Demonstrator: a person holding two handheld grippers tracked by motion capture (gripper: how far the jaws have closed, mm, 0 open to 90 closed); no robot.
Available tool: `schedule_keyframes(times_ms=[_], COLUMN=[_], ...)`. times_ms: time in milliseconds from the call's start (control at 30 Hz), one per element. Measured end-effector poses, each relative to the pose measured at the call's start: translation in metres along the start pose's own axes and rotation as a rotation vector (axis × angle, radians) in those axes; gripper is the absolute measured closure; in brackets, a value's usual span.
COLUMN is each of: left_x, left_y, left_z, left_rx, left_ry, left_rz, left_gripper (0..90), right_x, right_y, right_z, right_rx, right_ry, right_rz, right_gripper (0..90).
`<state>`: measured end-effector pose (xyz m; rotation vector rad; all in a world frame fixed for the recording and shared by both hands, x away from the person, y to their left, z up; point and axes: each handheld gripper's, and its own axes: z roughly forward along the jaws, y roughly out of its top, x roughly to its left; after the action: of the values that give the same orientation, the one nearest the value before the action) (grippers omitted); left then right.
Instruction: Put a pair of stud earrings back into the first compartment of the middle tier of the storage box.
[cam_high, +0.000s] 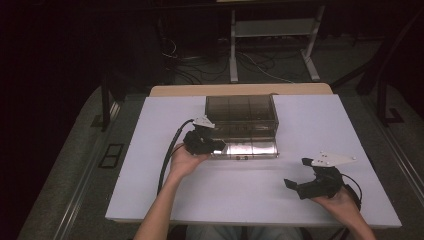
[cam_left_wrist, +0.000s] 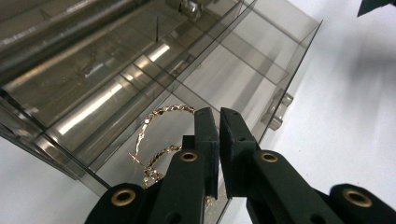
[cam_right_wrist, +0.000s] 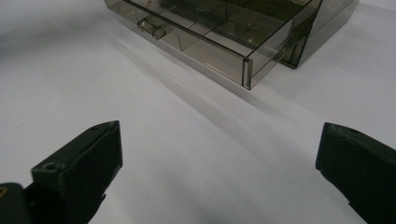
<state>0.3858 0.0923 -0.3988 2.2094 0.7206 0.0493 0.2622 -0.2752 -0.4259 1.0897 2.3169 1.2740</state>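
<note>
A gold chain (cam_left_wrist: 159, 140), looped like a hoop or bracelet, lies in the pulled-out drawer (cam_high: 250, 148) of a smoky, see-through plastic organiser box (cam_high: 241, 110). It sits in the drawer's left end compartment, partly resting on the clear floor there, with thin dividers marking off the compartments beside it. From the left gripper view the near part of the chain passes under and behind the black jaws, so I cannot tell whether any link is caught between them.

The left hand-held gripper (cam_left_wrist: 218, 135) is poised right over that left compartment, its jaws pressed almost together with only a narrow slit between the pads. In the high view the left hand-held gripper (cam_high: 202, 142) is at the drawer's left end, a black cable trailing from it toward the near left.

The drawer stands out toward the near side of the box, and a small clear handle (cam_right_wrist: 152, 27) sticks out from its front face.

The box stands on the far middle of a white worktop (cam_high: 150, 190). Well apart from it, at the near right, the right hand-held gripper (cam_high: 305, 186) rests low over bare worktop, its jaws spread wide with nothing between them.
</note>
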Motion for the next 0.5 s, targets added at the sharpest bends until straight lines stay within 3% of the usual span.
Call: schedule_keyframes(times_ms=[367, 500], left_x=[0.0021, 0.0026], left_y=[-0.0015, -0.0013], left_z=[0.0075, 0.0068], left_rx=[0.032, 0.023], left_ry=[-0.008, -0.006], left_rz=[-0.015, -0.019], left_gripper=[84.9, 83.9], right_x=[-0.0002, -0.0003], right_y=[-0.0003, -0.0002], right_z=[0.0003, 0.0002], right_rx=[0.005, 0.004], right_ry=[0.001, 0.001], right_rz=[-0.004, -0.004], right_gripper=[0.0, 0.0])
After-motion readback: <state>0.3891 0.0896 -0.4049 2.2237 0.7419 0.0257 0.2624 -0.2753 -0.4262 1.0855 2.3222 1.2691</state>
